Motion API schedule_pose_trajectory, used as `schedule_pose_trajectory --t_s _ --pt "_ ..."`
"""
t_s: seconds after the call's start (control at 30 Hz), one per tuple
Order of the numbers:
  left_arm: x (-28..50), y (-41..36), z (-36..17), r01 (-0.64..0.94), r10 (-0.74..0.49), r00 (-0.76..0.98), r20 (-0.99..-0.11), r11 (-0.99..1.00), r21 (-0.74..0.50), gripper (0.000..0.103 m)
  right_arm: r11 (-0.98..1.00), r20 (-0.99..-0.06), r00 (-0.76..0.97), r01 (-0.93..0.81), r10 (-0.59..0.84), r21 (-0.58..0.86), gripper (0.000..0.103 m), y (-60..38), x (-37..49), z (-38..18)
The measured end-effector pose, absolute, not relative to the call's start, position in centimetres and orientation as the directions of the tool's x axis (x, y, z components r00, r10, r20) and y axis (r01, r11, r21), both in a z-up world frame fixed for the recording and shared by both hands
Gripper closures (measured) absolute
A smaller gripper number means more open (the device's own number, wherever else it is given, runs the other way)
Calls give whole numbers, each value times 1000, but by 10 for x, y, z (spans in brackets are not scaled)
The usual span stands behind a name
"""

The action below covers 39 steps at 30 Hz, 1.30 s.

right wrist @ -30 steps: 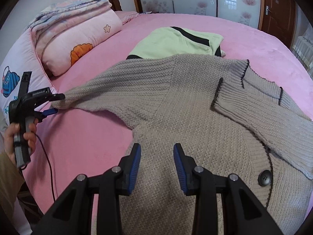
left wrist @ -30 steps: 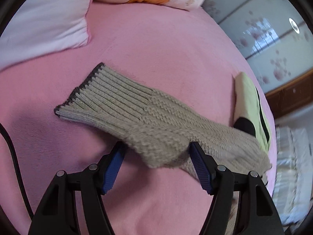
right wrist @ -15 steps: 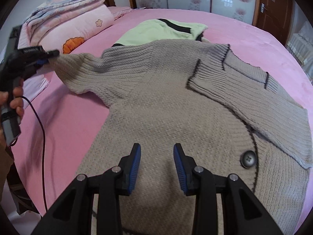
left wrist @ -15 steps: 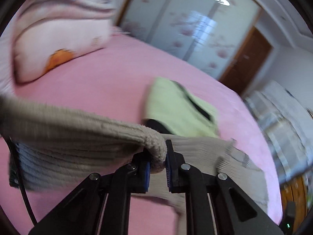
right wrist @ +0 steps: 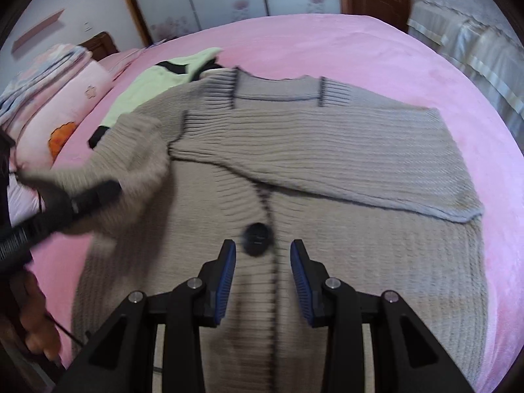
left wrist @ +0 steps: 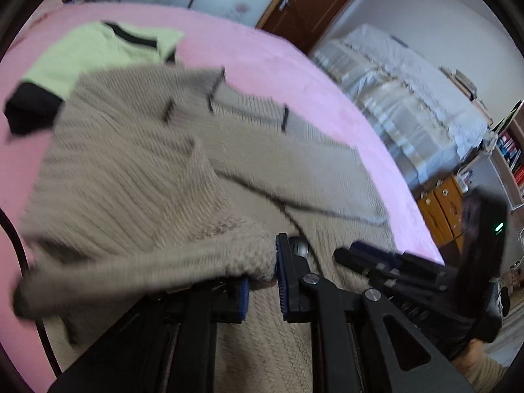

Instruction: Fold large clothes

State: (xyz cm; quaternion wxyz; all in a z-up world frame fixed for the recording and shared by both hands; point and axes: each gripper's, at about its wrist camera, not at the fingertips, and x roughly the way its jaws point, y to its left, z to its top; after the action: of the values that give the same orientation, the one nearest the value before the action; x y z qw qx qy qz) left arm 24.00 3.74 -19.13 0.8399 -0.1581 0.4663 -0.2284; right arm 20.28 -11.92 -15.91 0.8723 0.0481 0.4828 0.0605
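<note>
Since the earlier frames the left gripper had clamped on the sleeve of the grey knitted cardigan and carried it from the bare pink bed in over the garment's body, so that the left wrist view, which a second before looked at the sleeve lying flat on the sheet, now looked across the cardigan toward the wardrobe doors. Its jaws were pressed tight on a thick fold of the sleeve, the knit bunched between the blue pads. In the right wrist view the same gripper showed as a dark blurred bar at the left edge, with the sleeve draped off it in a loose hump above the cardigan's left shoulder; the blur was strong there, so how much of the sleeve already rested on the body could not be told.

The right gripper hovered over the cardigan's front, its jaws standing partly apart with nothing between them, and a dark button lay just beyond the gap. The cardigan lay spread on the bed with its collar away from the camera and its other sleeve folded across the chest. A light green garment with black trim lay on the bed beyond the cardigan's shoulder, partly under it. A pink pillow with an orange print sat at the bed's left side.
</note>
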Motion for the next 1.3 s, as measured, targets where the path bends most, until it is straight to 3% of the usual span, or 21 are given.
schedule_pose_trajectory --t_s 0.17,0.33,0.43,0.6,1.03,1.2,1.3 --pt "232 24 -216 226 -534 424 -732 845 -485 83 987 -835 528 -64 158 146 68 -137 204 -159" --pt "213 39 -196 256 -554 445 -703 831 -493 48 965 -801 537 -157 263 212 65 -127 212 -141" --pt "196 61 -183 256 -564 462 -685 824 -506 46 945 -781 536 -232 321 230 50 -105 221 -129" --pt "167 90 -184 182 -579 488 -653 800 -572 46 897 -762 513 -392 397 203 50 -60 223 -115" --pt "101 157 -194 -22 -439 509 -740 853 -521 46 710 -790 430 -704 438 11 50 -8 165 -118" --pt "90 168 -190 -44 -401 500 -768 873 -485 46 626 -801 445 -771 401 -116 50 10 139 -130" --pt "87 170 -190 -47 -373 499 -782 890 -454 46 553 -774 517 -790 366 -266 50 23 124 -135"
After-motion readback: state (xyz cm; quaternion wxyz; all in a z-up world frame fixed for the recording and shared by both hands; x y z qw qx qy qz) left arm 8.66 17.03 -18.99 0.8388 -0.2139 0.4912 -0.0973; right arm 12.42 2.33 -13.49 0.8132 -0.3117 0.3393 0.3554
